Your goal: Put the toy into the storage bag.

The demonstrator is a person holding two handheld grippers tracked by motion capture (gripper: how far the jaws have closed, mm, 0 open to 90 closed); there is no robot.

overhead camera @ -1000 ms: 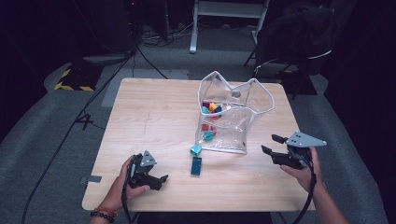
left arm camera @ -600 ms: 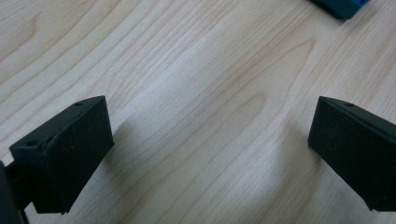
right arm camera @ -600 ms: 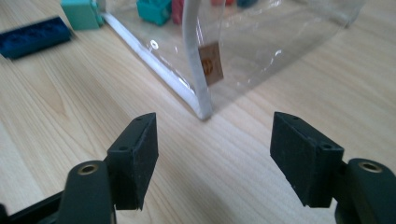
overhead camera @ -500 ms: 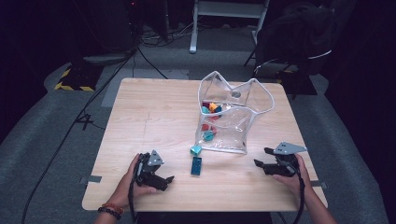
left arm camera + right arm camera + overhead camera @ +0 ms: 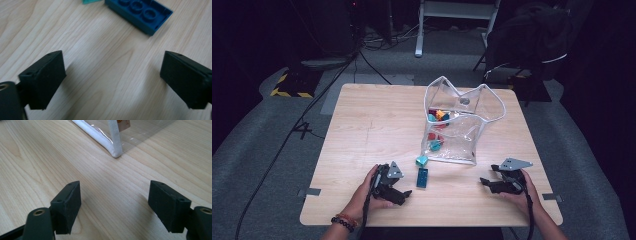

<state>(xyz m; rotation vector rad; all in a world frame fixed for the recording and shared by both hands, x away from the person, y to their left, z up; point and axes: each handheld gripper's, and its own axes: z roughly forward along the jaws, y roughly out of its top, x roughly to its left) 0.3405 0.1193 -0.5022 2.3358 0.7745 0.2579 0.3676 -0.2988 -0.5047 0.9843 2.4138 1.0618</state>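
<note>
1. A pale wooden counter (image 5: pixel 377 125) fills the scene, seen from above.
2. The left tool (image 5: pixel 404 194) rests low on the counter, near its front edge. Its jaws have just been closing a little, yet they stand apart with nothing between them.
3. A dark blue brick (image 5: pixel 422 177) lies flat just beside it, with a small teal brick (image 5: pixel 421 160) nearby.
4. The right tool (image 5: pixel 484 183) has just been opening and is empty.
5. A clear bag (image 5: pixel 462 140) holding coloured bricks lies between and beyond the two tools.

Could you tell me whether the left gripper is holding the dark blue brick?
No, the dark blue brick lies on the table beyond the open left gripper.
</note>
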